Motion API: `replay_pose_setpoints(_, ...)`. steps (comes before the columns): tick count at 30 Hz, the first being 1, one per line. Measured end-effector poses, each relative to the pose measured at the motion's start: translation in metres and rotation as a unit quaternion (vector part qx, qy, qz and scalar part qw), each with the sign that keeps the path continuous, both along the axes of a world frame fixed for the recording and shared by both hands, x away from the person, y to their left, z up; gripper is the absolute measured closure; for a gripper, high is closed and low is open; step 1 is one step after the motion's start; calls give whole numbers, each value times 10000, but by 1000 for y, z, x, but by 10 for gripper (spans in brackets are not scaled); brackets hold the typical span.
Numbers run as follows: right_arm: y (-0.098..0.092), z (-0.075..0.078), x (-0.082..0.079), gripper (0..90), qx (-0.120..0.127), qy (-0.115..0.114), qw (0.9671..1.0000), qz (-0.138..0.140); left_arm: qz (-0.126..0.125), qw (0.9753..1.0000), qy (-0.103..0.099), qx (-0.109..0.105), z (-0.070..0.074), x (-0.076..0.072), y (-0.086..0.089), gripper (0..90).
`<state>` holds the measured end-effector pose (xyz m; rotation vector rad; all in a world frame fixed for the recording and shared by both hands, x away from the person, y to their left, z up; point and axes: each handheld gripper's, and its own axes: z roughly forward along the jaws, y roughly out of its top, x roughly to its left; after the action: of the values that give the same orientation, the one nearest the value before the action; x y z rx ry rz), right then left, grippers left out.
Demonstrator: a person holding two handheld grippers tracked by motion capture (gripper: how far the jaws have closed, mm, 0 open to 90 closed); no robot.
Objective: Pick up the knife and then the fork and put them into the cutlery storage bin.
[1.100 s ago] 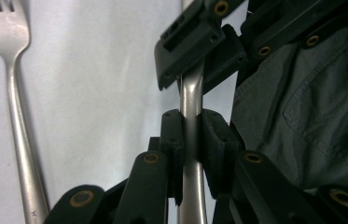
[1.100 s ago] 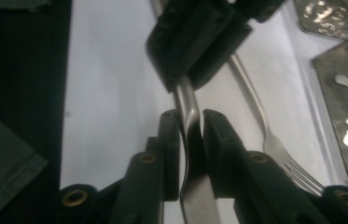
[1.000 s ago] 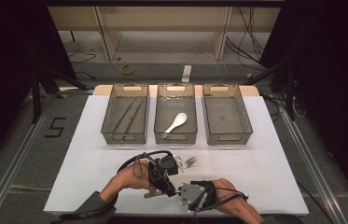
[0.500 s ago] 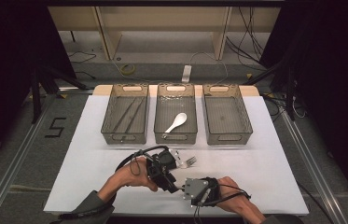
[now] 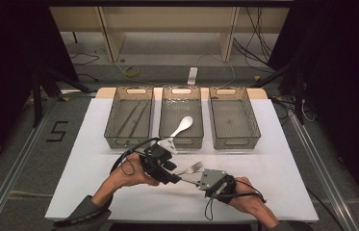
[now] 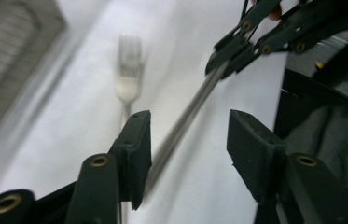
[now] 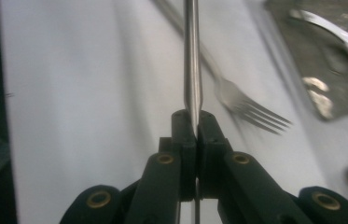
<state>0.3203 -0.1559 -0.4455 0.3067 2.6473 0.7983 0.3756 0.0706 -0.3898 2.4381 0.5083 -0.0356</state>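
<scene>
Currently my right gripper (image 7: 195,133) is clamped on a thin metal rod (image 7: 191,56) at frame centre; left gripper (image 6: 188,154) jaws apart around it. Risk: rod twists out, hitting the fork (image 7: 251,109) beside it.

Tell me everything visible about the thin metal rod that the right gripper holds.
The thin metal rod is slim, straight and silvery, like steel, with a tapered end. The right gripper is shut on that end. The rod runs on between the open jaws of the left gripper, which do not press it. It passes above the white table, beside a fork.
</scene>
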Motion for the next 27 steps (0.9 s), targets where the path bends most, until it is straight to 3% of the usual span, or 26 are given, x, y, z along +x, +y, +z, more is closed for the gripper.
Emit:
replay_pose_setpoints(2, -8, 4, 6, 889, 99, 64, 9998, -177, 209, 9995, -191, -130, 3, 2, 7, 447)
replay_pose_setpoints(4, -16, 8, 12, 890, 129, 42, 9995, -295, 346, 9988, -254, -223, 5, 1, 13, 413)
replay_pose_setpoints(6, -23, 11, 18, 890, 155, 51, 9987, -492, 474, 9969, -505, -368, 8, -1, 19, 365)
replay_pose_setpoints(9, -33, 14, 26, 890, 213, 71, 9976, -650, 696, 9936, -692, -555, 13, -1, 26, 317)
replay_pose_setpoints(14, -48, 18, 36, 890, 201, 25, 9951, -970, 931, 9906, -735, -685, 12, -2, 39, 257)
replay_pose_setpoints(19, -64, 29, 51, 889, 391, 76, 9896, -1383, 1256, 9859, -746, -813, -2, -7, 58, 214)
replay_pose_setpoints(23, -71, 39, 66, 889, 600, 133, 9845, -1644, 1616, 9787, -798, -983, -14, -12, 75, 198)
replay_pose_setpoints(27, -77, 52, 85, 889, 820, 236, 9770, -1956, 1847, 9727, -840, -1125, -21, -17, 85, 198)
